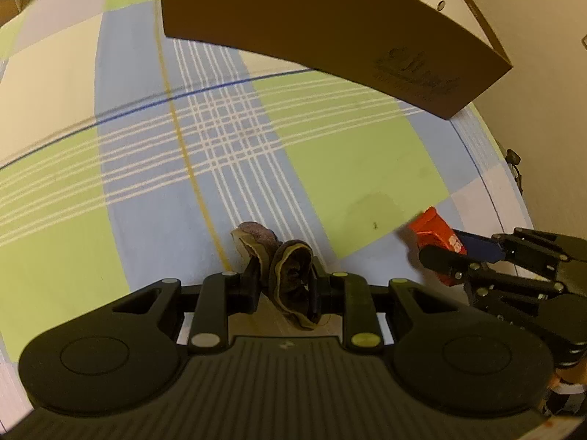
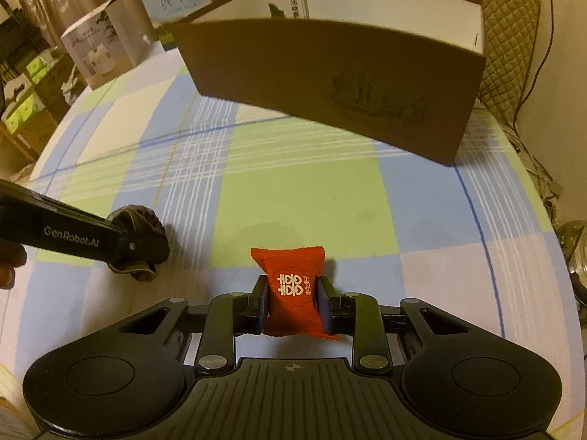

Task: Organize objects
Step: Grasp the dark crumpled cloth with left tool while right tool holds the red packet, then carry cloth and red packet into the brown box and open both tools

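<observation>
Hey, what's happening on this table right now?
A person is tidying up with two handheld grippers. The left gripper has its jaws closed on a dark, crinkled dried-fruit-like piece; the right gripper has its jaws clamped on a red wrapped candy. Both are low over the plaid tablecloth, facing an open brown cardboard box ahead. Neither item is in it yet.

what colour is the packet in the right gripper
Red packet with white characters; clearest in the right wrist view.
</observation>
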`<state>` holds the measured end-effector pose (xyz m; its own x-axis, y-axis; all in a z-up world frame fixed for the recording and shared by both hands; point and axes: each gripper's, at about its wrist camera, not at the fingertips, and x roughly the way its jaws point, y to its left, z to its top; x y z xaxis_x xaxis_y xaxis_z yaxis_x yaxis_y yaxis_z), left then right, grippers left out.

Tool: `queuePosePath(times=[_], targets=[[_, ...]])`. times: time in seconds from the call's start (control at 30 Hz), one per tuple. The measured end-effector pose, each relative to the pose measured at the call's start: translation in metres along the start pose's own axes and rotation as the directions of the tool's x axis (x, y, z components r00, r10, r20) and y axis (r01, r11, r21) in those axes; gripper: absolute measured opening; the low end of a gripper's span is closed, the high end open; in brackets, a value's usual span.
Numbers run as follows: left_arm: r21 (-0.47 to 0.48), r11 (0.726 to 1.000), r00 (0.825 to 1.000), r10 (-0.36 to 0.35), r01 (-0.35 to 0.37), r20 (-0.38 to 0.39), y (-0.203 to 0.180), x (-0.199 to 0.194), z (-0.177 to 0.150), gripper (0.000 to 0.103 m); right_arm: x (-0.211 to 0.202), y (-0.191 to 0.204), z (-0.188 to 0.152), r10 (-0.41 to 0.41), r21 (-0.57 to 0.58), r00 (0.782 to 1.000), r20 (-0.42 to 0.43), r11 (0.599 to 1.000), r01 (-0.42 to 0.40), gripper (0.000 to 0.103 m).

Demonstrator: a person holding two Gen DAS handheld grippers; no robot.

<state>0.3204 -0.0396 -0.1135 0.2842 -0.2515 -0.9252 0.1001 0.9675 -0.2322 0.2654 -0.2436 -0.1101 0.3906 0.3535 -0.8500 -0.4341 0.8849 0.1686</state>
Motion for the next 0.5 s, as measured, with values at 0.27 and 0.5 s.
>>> queuePosePath(times=[0.27, 0.5], targets=[[0.029, 0.999, 0.998, -0.03, 0.028, 0.061, -0.007, -0.021, 0.012, 0.021, -0.023, -0.009, 0.02, 0.021, 0.037, 0.998, 0.058, 0.999, -0.023, 0.024], [0.082, 0.995, 0.989, -0.067, 0.057, 0.135, -0.025, -0.045, 0.045, 0.021, -0.045, -0.023, 0.056, 0.022, 0.057, 0.991, 0.136, 0.998, -0.03, 0.024]])
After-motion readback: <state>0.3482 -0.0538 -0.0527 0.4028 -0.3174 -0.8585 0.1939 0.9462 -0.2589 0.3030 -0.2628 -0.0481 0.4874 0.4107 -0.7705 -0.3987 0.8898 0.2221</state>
